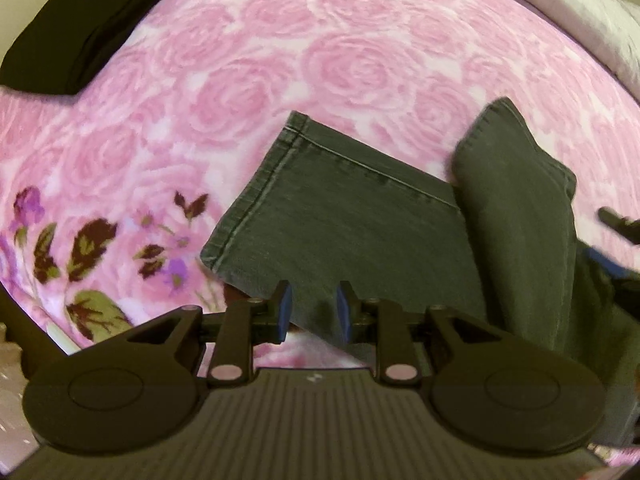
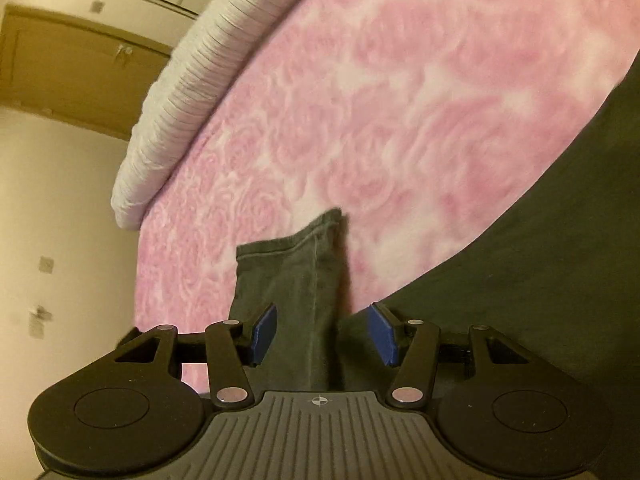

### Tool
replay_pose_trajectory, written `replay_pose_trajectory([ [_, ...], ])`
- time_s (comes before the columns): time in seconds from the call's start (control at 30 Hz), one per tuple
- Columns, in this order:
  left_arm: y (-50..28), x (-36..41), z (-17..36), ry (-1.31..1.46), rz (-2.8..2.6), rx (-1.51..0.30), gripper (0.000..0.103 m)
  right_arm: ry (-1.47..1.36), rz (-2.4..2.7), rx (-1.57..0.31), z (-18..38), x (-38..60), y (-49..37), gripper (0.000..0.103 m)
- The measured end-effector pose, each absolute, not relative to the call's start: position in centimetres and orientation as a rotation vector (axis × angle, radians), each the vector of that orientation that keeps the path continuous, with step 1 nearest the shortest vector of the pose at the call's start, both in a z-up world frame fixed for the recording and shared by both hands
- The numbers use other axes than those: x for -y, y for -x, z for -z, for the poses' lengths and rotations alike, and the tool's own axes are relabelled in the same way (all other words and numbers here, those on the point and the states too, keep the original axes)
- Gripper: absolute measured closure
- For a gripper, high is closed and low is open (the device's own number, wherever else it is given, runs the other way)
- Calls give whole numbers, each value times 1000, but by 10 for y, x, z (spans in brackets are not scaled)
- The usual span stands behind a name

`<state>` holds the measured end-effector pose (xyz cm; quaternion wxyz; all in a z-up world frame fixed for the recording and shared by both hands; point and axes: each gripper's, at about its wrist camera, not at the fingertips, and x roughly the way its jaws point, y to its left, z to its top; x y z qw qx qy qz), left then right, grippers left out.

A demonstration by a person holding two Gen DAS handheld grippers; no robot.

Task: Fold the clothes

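In the left wrist view, the left gripper (image 1: 313, 306) is pointed steeply down over the jeans (image 1: 360, 216); its blue pads (image 1: 285, 308) are held apart, with denim seen in the gap but not pinched. The jeans are spread on a pink rose-patterned blanket (image 1: 280, 60). One leg is laid flat, its long axis running from lower right up to the left, and its stitched hem (image 1: 256, 188) is turned toward the upper left. A second leg (image 1: 516, 208) is draped beside it on the right, overlapping the first, its end pointed upward in the frame. At the right edge, the tip of the right gripper (image 1: 618, 222) is just seen. Farther off, at the upper left, a folded black garment (image 1: 80, 28) is laid on the blanket, well apart from the jeans.

In the right wrist view, the right gripper (image 2: 322, 334) is held with jaws apart around a leg end whose hem (image 2: 288, 246) points away; the pads are not seen to press it. A pale pillow (image 2: 180, 92) is seen beyond.
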<state>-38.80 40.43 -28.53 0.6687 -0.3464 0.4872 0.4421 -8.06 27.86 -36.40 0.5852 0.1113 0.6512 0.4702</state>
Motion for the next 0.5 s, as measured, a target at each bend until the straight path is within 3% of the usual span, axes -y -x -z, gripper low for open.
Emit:
replay_pose_trajectory([
  [0.07, 391, -408, 287, 796, -1008, -1096, 82, -200, -1078, -1551, 376, -290, 87, 49],
  [0.13, 396, -410, 286, 810, -1016, -1085, 82, -145, -1157, -1515, 370, -298, 97, 85],
  [0.17, 399, -411, 284, 818, -1022, -1077, 82, -115, -1201, -1487, 365, -302, 102, 96],
  [0.37, 438, -421, 265, 869, -1104, -992, 82, 159, -1580, -1054, 282, -328, 178, 97],
  [0.5, 469, -422, 252, 912, -1160, -938, 82, 361, -1857, -1040, 267, -334, 257, 96],
])
